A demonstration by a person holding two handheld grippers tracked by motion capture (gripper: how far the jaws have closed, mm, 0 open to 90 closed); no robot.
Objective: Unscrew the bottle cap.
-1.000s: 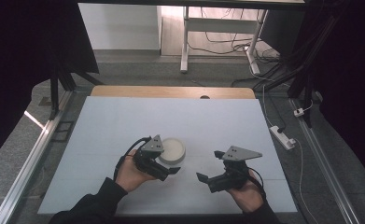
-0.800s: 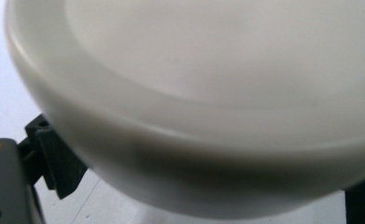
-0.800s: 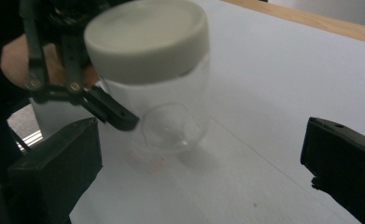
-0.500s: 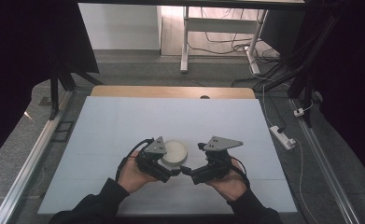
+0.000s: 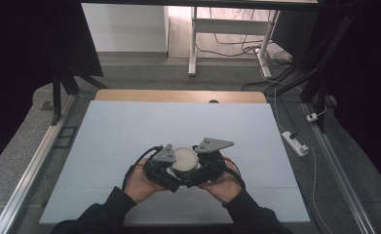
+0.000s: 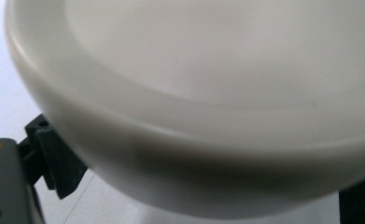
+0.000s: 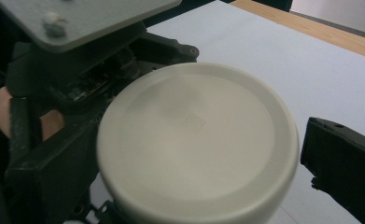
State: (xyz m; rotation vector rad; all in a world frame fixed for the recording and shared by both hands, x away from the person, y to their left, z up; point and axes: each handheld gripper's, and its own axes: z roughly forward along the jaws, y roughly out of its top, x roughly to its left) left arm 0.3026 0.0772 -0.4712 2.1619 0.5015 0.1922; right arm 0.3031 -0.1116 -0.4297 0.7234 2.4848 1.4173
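— Where am I working today?
— Looks like a lab to me: I see dark curtains on both sides, a bare white table, loose cables on the far floor, a power strip at right.

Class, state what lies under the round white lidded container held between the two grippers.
The round white lidded container sits above the pale blue-white table top. Its base and any contact with the table are hidden by the left hand-held gripper and right hand-held gripper.
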